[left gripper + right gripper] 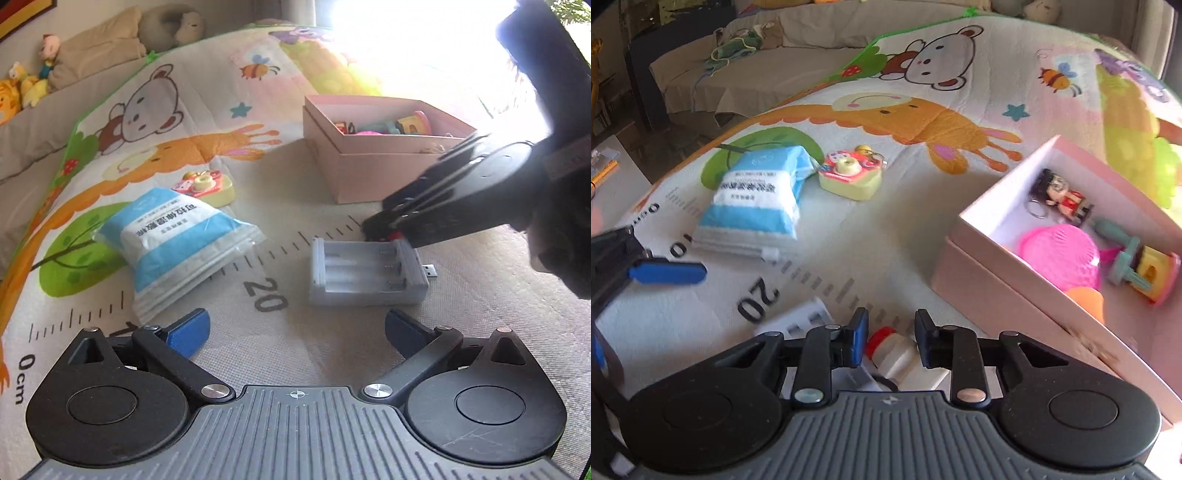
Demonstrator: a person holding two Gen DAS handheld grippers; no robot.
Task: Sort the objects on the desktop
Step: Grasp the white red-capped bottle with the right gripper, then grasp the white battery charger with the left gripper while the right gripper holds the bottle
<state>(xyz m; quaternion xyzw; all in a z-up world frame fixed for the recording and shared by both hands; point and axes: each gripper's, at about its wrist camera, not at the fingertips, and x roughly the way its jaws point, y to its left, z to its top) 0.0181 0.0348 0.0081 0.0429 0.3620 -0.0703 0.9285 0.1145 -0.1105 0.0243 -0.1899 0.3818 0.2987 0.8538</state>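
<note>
Right tongs (891,341) sit lowest in the right wrist view, their fingers narrowed around a small white bottle with a red cap (892,350) but, as far as the picture shows, not yet pressing on it; slivers of gap show on both sides. That bottle lies on its side on the play mat (894,229), just beside the grey battery charger (365,273), at about 6 o'clock in this view. It looks light, hard and smooth-walled (probably plastic), so I judge it may roll or squirt out if pinched near the rounded ends. The plain white body behind the cap seems the safest place to grip, across its width.

From the left wrist view, the left tongs (295,328) hang wide apart and empty, with the charger at 12 o'clock just beyond them. This charger is rigid and boxy, with a USB plug sticking out on one side; its long flat walls would take a firm grip.

At 10 o'clock lies a blue-and-white pouch (173,236), soft and crinkly, best taken by its sealed edge. A yellow toy camera (207,184) sits just behind it.

At 1 o'clock stands the pink box (369,162), already holding several toys, probably the sorting destination.
</note>
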